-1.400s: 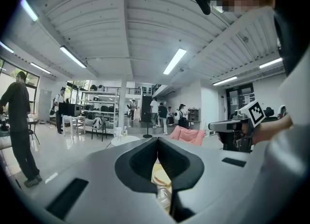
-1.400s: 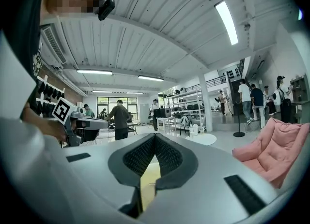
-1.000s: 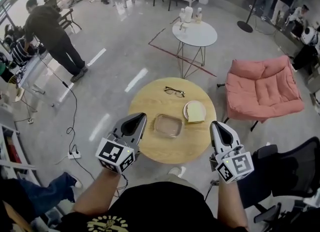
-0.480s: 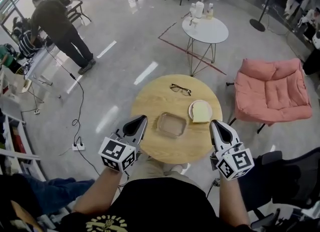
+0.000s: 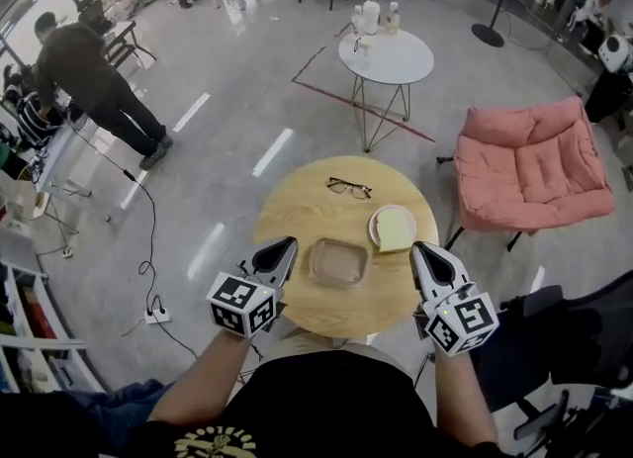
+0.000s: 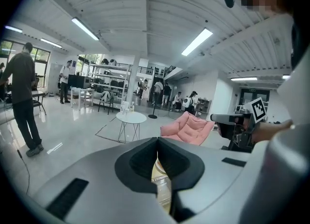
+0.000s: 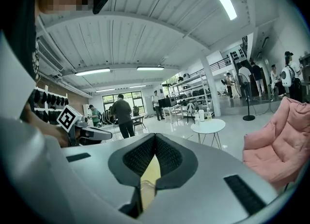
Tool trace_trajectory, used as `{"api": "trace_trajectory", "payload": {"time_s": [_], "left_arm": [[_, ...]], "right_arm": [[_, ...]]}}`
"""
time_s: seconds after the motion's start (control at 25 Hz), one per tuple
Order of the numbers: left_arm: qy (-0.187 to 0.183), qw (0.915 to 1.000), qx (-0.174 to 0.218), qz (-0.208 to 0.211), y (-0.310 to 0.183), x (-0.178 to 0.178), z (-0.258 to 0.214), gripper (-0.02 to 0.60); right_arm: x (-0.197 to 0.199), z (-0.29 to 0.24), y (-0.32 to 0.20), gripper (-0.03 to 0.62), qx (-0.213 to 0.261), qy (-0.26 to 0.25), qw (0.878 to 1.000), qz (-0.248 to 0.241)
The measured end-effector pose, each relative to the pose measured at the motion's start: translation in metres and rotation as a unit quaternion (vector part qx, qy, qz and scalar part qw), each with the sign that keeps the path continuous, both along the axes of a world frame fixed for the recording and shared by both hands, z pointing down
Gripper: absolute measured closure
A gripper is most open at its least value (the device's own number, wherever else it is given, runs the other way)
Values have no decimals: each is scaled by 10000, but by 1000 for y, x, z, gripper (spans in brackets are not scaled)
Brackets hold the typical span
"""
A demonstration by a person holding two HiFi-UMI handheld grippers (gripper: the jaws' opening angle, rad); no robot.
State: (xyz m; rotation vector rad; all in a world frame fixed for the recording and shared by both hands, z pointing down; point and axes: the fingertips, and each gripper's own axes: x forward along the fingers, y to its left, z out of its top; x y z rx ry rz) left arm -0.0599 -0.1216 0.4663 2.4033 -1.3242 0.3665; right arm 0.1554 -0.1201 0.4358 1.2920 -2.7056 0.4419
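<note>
I am judging the clear container (image 5: pixel 337 261) to be the thing most at risk. It is sitting near the middle of the small round worktop (image 5: pixel 297 204), between my two grippers, and it is looking light and smooth-walled. A push from one side alone would likely be sending it sliding across the wood. The right gripper (image 5: pixel 421 250) is hovering just beside the plate (image 5: pixel 374 221) carrying a slice of bread (image 5: pixel 396 229), so a careless sweep inward could be clipping that rim or tipping the bread off. The glasses (image 5: pixel 347 188) are lying at the far side, well apart from both grippers, and I am worrying less about them. The left gripper (image 5: pixel 285 246) is hanging over the near left edge of the worktop, and neither gripper is touching anything. Both are showing their jaws closed together at the tips with nothing between them; only a sliver of wood and clear plastic is showing through the slit below. My forearms (image 5: pixel 198 387) are reaching forward from the body, roughly parallel. The jaws are pointing away from me and slightly inward, and the gripper views are looking out almost level across the room.
</note>
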Motion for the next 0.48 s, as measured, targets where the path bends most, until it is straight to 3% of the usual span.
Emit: {"api": "trace_trajectory", "payload": {"time_s": [0.2, 0.48], "left_arm": [[-71, 9984, -449, 327, -18, 1, 28, 563], [-58, 9936, -1029, 463, -35, -8, 70, 563]], "right_arm": [[-11, 19, -19, 579, -224, 4, 9997, 112], [-30, 49, -39, 579, -622, 98, 9979, 129]]}}
